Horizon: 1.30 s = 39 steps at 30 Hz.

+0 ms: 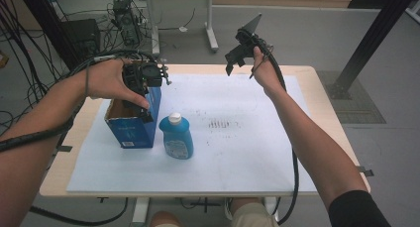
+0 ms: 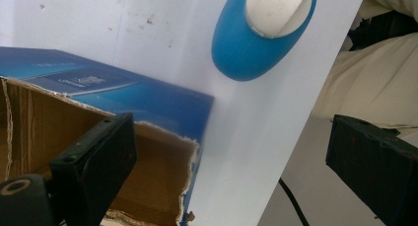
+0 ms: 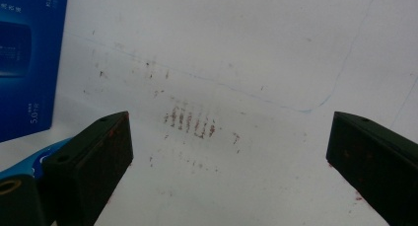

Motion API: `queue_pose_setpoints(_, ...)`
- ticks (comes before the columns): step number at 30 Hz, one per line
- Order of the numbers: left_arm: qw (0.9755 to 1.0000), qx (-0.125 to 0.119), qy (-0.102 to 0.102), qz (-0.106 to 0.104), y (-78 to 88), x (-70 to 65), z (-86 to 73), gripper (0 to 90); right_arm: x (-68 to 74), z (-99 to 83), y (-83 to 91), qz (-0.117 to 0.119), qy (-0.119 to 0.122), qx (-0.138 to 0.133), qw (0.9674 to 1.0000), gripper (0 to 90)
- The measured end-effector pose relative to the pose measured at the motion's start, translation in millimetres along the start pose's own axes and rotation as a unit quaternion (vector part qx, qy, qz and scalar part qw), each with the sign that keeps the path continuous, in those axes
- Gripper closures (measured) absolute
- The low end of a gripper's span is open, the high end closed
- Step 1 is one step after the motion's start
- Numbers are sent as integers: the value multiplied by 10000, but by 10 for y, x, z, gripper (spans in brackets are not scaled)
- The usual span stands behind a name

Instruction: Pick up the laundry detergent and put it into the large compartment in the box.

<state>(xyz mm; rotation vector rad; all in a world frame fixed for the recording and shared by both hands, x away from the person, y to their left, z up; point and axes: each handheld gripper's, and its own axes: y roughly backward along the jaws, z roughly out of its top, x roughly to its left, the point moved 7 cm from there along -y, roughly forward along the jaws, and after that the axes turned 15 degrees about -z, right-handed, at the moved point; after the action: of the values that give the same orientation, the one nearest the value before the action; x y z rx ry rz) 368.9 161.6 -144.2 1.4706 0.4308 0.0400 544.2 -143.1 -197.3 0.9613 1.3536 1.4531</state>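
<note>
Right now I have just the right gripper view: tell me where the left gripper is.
Observer: The left gripper hangs open over the torn-open blue box, one jaw above its cardboard inside.
Operator: Describe the blue thing at my lower left.
Observer: It's a blue bottle with a white cap, standing upright beside the box.
Operator: Give me my own gripper's position.
Observer: The right gripper is held up above the table's far edge.
</note>
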Motion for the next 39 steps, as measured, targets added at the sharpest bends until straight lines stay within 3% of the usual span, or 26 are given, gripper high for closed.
queue_pose_setpoints(39, 9997, -55, -214, -44, -21, -10, 180, 59, -30, -9, -25, -16, 8, 50, 10000, 38)
